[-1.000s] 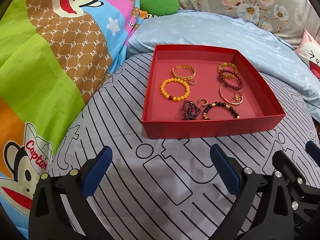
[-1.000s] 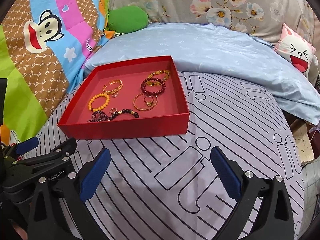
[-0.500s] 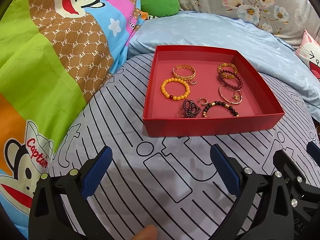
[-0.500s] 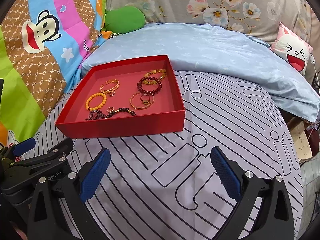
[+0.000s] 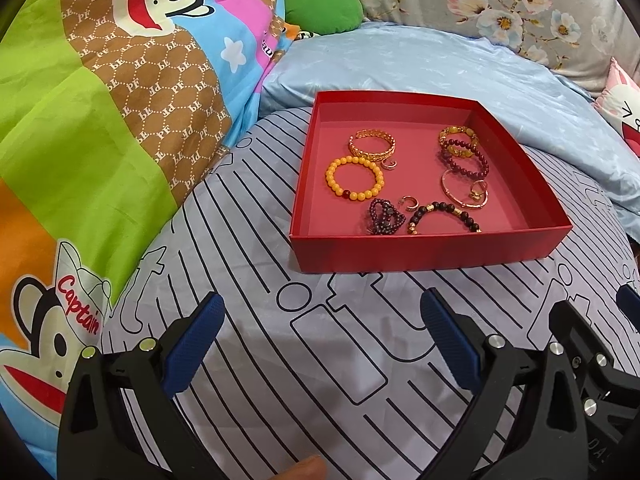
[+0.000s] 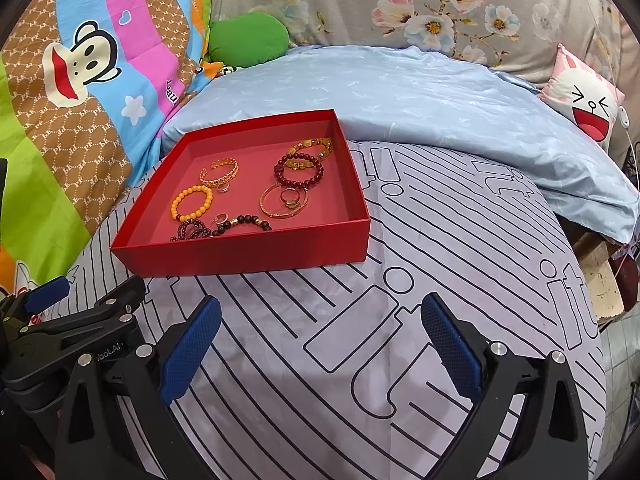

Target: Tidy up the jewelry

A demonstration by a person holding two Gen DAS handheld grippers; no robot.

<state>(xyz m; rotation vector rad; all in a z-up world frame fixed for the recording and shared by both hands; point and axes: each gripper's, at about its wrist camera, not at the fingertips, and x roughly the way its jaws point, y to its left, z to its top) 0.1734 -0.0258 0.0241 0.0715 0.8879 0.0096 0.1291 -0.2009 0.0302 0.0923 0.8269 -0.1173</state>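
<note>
So, under both your grippers lies the grey striped quilt (image 5: 248,248), with a blue pillow (image 6: 420,96) behind it and a cartoon monkey blanket (image 5: 100,92) to your left. A green cushion (image 6: 248,38) sits at the back, and a pink-and-white cartoon cushion (image 6: 584,100) is off to your right.

The red tray (image 5: 420,250) rests on the quilt, ahead of both grippers and apart from them. Your left gripper (image 5: 324,340) hovers over the quilt with its fingers spread wide and nothing between them; your right gripper (image 6: 320,340) is the same, spread and holding nothing, just beside the left one.

All the jewelry lies inside the tray. You have a yellow bead bracelet (image 5: 354,179) at the left, a gold cuff (image 5: 372,146) behind it, a dark red bead bracelet (image 5: 466,158) overlapping an amber one (image 5: 456,134) at the back right, a thin gold bangle (image 5: 464,190) with a ring on it, a black bead bracelet (image 5: 444,216) and a purple bead tangle (image 5: 382,222) near the front wall, and a small ring (image 5: 410,202) between those two.
</note>
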